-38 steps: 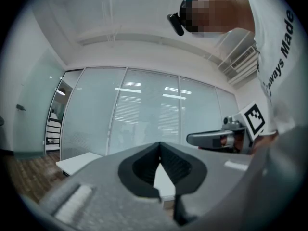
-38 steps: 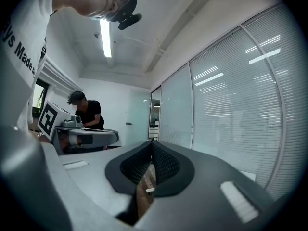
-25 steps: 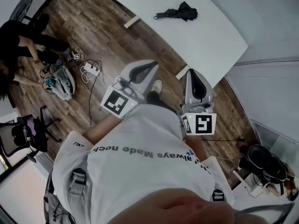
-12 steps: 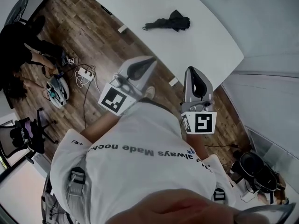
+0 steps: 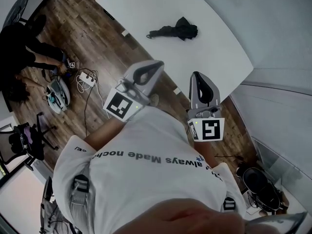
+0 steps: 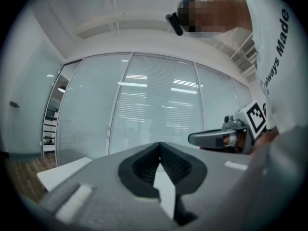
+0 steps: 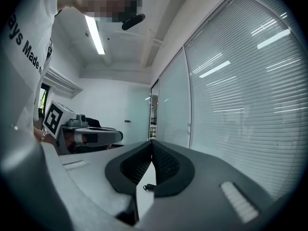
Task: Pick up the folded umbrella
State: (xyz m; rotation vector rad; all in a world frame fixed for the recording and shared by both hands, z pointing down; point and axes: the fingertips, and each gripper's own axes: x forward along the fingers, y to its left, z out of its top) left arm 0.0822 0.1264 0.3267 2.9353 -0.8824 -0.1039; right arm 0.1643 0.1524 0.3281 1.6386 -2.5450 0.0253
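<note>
The folded black umbrella (image 5: 174, 31) lies on the white table (image 5: 141, 4), its handle end pointing left. My left gripper (image 5: 157, 64) and right gripper (image 5: 196, 75) are held side by side above the wood floor, short of the table's near edge, both pointing toward it. In the left gripper view the left gripper (image 6: 160, 145) has its jaw tips touching with nothing between them, and the right gripper (image 6: 193, 138) shows at the right. The right gripper (image 7: 152, 143) is likewise shut and empty. Below its tips a small dark shape (image 7: 147, 186) lies on the white table top.
A person in black (image 5: 24, 52) crouches at the left by a power strip with cables (image 5: 85, 77) and a grey device (image 5: 57, 94). Office chairs (image 5: 27, 140) (image 5: 258, 184) stand at the lower left and lower right. Glass walls with blinds (image 7: 240, 90) lie ahead.
In the head view the table and umbrella have slid down and left, closer to both grippers. The grippers keep their side-by-side pose and stay shut.
</note>
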